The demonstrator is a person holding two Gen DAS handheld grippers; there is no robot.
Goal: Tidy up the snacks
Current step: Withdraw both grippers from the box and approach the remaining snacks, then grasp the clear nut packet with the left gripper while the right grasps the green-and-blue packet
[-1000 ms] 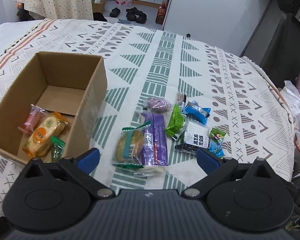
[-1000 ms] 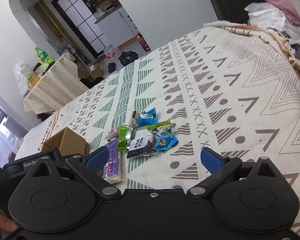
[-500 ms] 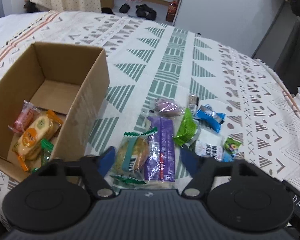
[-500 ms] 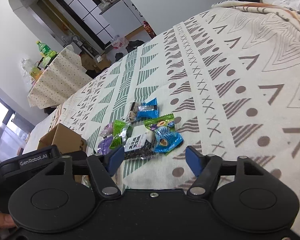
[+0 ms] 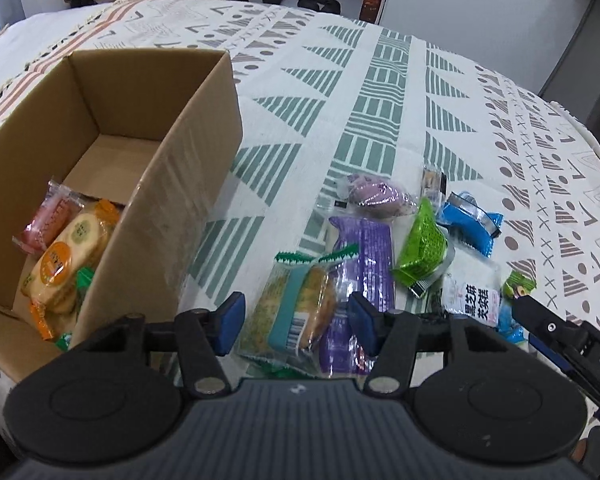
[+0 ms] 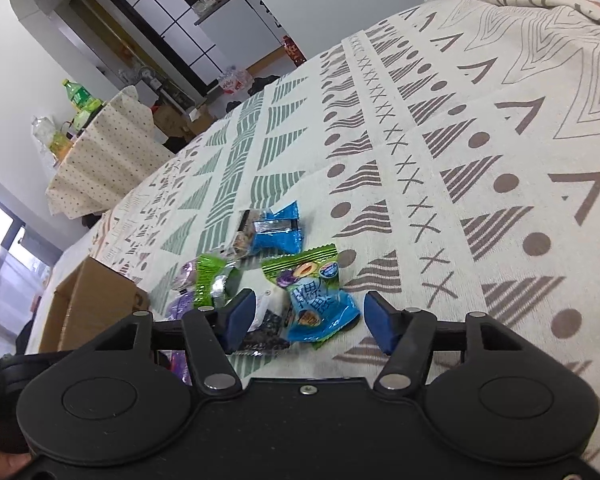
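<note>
While both jaws close, the cake packet lies between the left gripper's.

Cream tablecloth printed with green triangles and stripes, brown crosses and dots. Plain brown cardboard box. Between blue finger pads: clear biscuit packet, teal band. Purple wrapper, lime-green pouch, blue candy packet.

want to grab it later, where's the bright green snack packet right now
In the left wrist view the bright green packet lies on the patterned cloth, right of the purple packet and just left of the blue one.
</note>
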